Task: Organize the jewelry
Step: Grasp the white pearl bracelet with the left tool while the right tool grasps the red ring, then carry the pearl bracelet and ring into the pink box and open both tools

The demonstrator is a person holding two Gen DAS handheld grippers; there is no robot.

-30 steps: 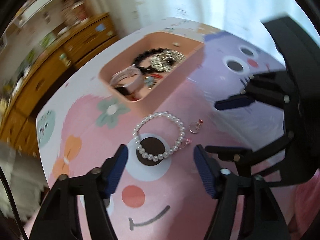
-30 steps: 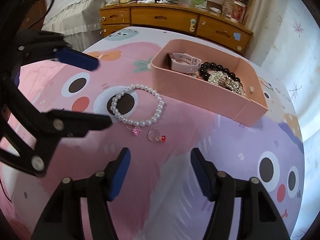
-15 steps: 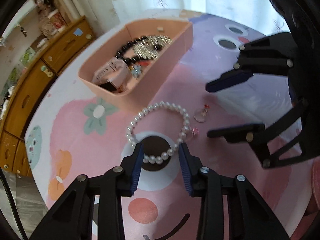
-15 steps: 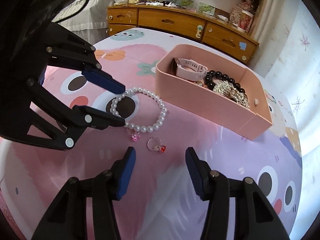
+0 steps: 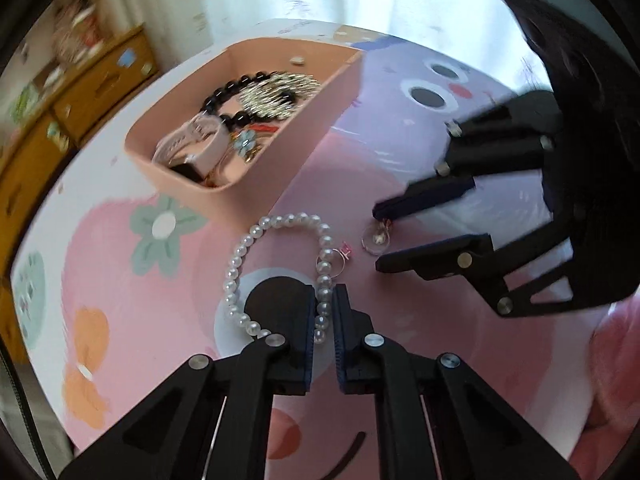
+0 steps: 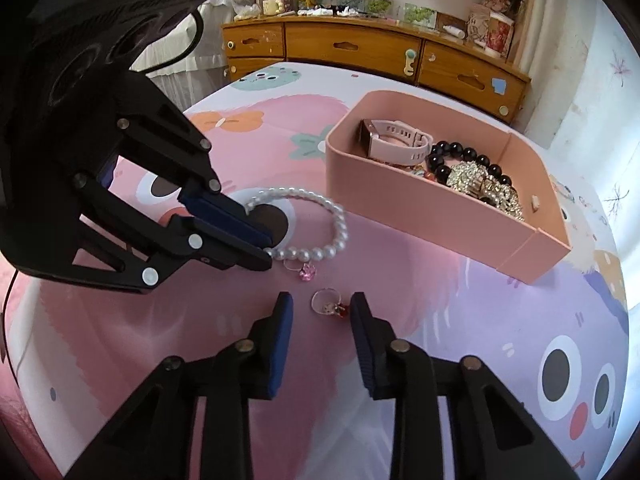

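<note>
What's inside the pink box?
Inside the pink box lie a pink watch, a black bead bracelet and a sparkly silver piece. Smaller bits sit underneath, partly covered, so they are hard to tell apart.

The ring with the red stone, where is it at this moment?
In the right wrist view the ring with the red stone lies on the mat between the open jaws of the right gripper, just in front of the pink-stone ring and the pearl bracelet.
</note>
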